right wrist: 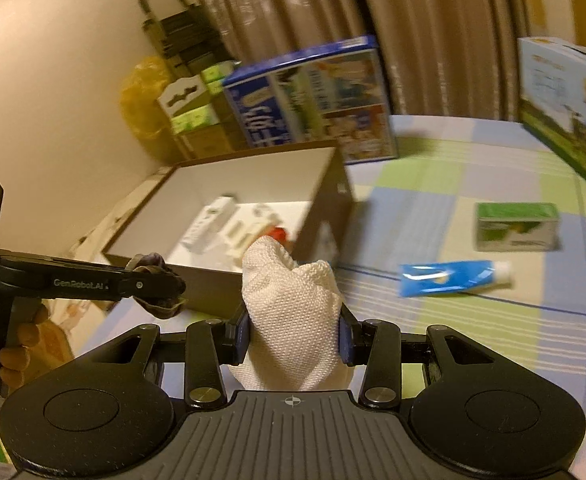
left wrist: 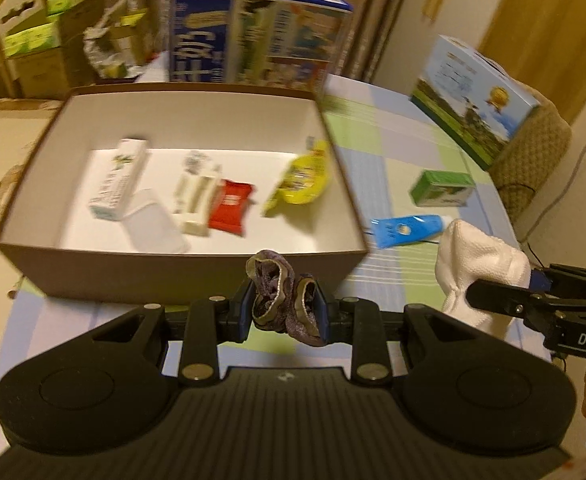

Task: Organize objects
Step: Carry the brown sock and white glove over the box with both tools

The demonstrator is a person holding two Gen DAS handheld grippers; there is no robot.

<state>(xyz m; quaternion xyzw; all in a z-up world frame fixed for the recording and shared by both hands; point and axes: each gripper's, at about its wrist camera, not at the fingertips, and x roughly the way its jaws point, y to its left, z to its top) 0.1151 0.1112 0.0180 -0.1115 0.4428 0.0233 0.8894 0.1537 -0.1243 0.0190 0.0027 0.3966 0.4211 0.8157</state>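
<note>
- Your left gripper (left wrist: 283, 306) is pinching a crumpled purple-grey cloth (left wrist: 281, 300) between nearly closed fingers, just in front of the near wall of the open brown box (left wrist: 181, 268); the cloth's folds are hiding what kind of garment it is.
- Your right gripper (right wrist: 293, 336) is clamping a white textured cloth bundle (right wrist: 289, 320), its fingers spread only as wide as the bundle, and the bundle is blocking the view of part of the box floor behind it.
- Inside the box, motion blur is smearing the contents: a white carton (left wrist: 119, 176), a pale packet (left wrist: 195, 196), a red sachet (left wrist: 231, 208) and a yellow pouch (left wrist: 303, 178) are lying on the white floor, their print unreadable.
- On the checked tablecloth (left wrist: 393, 148) to the right of the box, a blue tube (left wrist: 409, 230) is lying near a small green box (left wrist: 441, 188).
- Your left hand (right wrist: 17, 344) is gripping its handle at the frame edge, partly cut off.
</note>
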